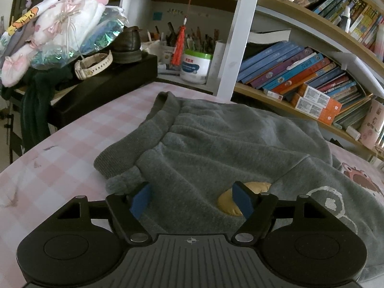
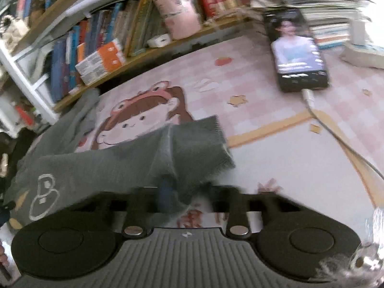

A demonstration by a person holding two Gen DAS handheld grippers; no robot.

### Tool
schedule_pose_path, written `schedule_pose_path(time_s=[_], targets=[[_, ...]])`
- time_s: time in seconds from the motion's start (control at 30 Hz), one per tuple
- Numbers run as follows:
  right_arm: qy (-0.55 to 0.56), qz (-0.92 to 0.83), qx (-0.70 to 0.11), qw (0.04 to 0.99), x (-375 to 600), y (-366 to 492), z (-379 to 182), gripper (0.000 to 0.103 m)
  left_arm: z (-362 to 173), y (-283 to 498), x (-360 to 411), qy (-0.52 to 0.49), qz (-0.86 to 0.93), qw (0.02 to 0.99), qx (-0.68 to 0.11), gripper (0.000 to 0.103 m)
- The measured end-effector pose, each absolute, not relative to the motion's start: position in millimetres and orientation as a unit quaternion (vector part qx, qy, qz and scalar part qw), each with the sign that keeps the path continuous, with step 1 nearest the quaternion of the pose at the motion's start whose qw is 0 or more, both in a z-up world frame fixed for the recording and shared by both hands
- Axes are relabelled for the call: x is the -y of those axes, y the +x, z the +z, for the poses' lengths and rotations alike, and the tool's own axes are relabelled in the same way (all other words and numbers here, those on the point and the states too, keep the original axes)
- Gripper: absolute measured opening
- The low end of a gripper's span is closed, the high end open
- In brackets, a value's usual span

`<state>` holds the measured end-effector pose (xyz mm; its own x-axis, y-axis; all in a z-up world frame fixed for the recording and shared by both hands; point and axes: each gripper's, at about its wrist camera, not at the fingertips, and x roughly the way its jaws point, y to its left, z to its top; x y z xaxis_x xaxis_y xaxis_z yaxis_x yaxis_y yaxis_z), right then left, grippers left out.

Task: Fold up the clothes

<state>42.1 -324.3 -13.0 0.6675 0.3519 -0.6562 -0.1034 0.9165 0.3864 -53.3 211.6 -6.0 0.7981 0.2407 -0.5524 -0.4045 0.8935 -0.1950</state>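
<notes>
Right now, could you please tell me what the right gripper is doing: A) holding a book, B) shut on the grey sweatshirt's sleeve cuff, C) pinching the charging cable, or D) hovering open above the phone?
B: in the right wrist view the right gripper is closed on the cuff end of the grey sweatshirt, while the phone lies untouched beyond it.

Grey fleece sweatshirt (image 1: 216,148) lies rumpled on the pink checked cloth, ribbed hem bunched, 1 ribbed cuff (image 2: 201,144) lifted.
</notes>
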Motion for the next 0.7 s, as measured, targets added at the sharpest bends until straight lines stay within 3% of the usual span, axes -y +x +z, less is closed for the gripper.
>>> schedule_pose_path(time_s=[0.07,0.2,0.27,0.37,0.47,0.57,0.7], targets=[[0.124,0.154,-0.329,0.923,313.0,32.9,10.6,0.009,-5.7,-52.8,-211.2,-0.151,0.173,0.936,-0.268,0.077],[0.049,0.229,-0.131,0.963,300.9,-19.4,75.2,0.006,-5.5,-52.2,-210.5,-0.147,0.175,0.935,-0.270,0.077],[0.023,0.205,-0.132,0.970,300.7,-26.8,77.4,0.006,-5.3,-52.6,-210.7,-0.147,0.175,0.935,-0.270,0.077],[0.030,0.141,-0.268,0.952,314.6,-3.3,36.3,0.009,-5.3,-52.9,-212.0,-0.149,0.173,0.935,-0.270,0.077],[0.053,0.086,-0.370,0.923,331.3,10.6,-6.2,0.020,-5.1,-52.2,-211.4,-0.147,0.173,0.935,-0.271,0.078],[0.043,0.056,-0.330,0.941,337.2,-2.5,1.0,0.035,-4.9,-50.2,-209.0,-0.138,0.175,0.935,-0.276,0.079],[0.001,0.107,-0.267,0.958,316.2,-9.3,26.5,0.035,-4.7,-48.3,-206.3,-0.128,0.179,0.935,-0.280,0.079]])
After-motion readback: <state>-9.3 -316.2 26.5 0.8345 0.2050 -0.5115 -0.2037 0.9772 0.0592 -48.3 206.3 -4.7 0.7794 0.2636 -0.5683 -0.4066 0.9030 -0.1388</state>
